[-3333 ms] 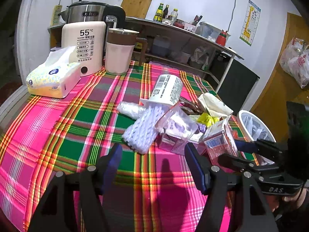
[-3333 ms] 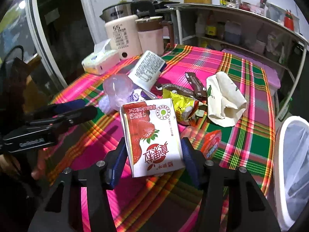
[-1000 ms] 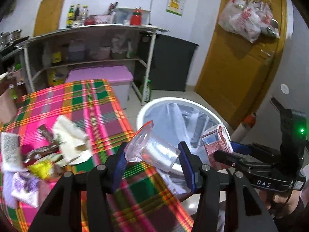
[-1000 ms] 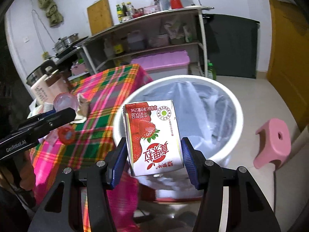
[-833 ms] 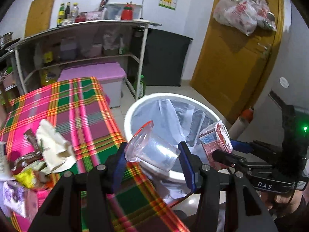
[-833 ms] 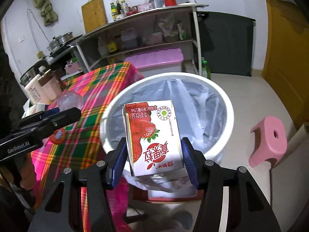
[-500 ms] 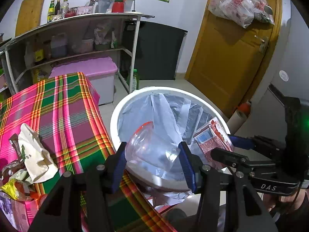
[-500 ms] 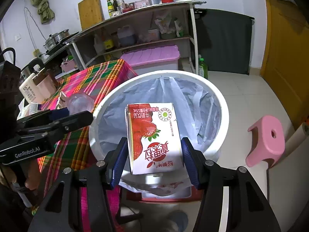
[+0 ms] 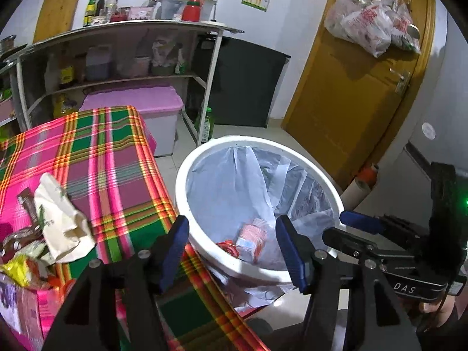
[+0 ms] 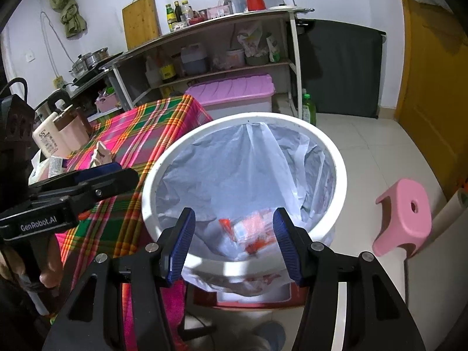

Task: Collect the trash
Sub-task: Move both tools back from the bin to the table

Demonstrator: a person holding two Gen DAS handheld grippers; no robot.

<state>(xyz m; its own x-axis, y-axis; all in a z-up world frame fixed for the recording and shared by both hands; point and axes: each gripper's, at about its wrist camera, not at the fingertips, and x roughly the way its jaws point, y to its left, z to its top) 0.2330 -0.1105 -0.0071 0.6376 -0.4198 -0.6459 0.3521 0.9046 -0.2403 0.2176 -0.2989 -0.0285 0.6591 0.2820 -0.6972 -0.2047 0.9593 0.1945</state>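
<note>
Hovering both grippers, left [image 9: 231,245] and right [image 10: 232,241], over the bin [image 10: 336,158], I see both jaws wide and empty; the left have just been opening. Carton [image 10: 251,228] lies inside. Next: swing toward nine o'clock for tabletop [image 9: 117,152] trash [image 9: 58,219].

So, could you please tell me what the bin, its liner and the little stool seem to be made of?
Bin: probably rigid plastic; smooth, white, slightly glossy rim.
Liner: thin plastic film; translucent, creased, draped over the rim.
Stool: looks like moulded plastic; uniform matte pink, rounded edges, with a hole in the seat.
</note>
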